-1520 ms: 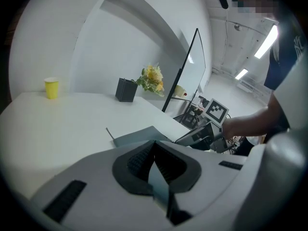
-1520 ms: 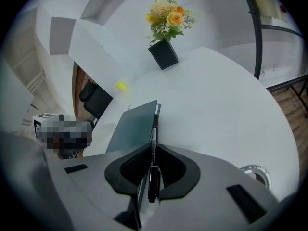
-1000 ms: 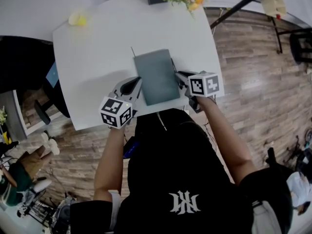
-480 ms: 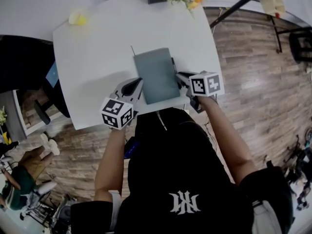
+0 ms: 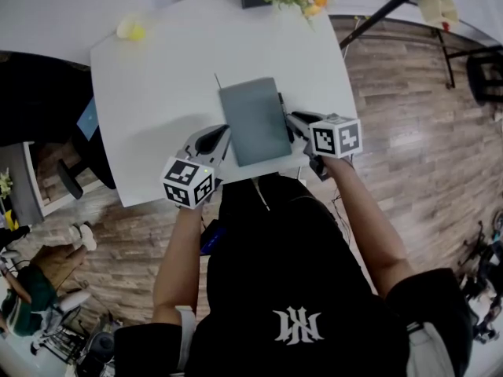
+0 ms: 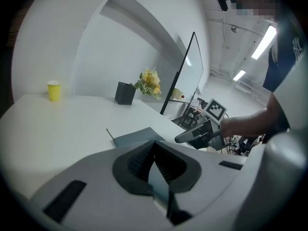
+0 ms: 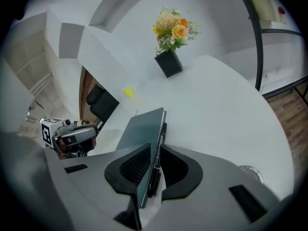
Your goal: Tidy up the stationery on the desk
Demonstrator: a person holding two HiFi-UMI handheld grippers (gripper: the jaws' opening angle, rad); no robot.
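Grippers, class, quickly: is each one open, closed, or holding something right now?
Left gripper: closed on a corner of the grey notebook.
Right gripper: closed on the same notebook's edge.

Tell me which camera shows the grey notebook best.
The head view: it shows the whole notebook from above, gripped by the left claw and right claw. The left gripper view catches only part of it; the right gripper view sees it nearly edge-on.
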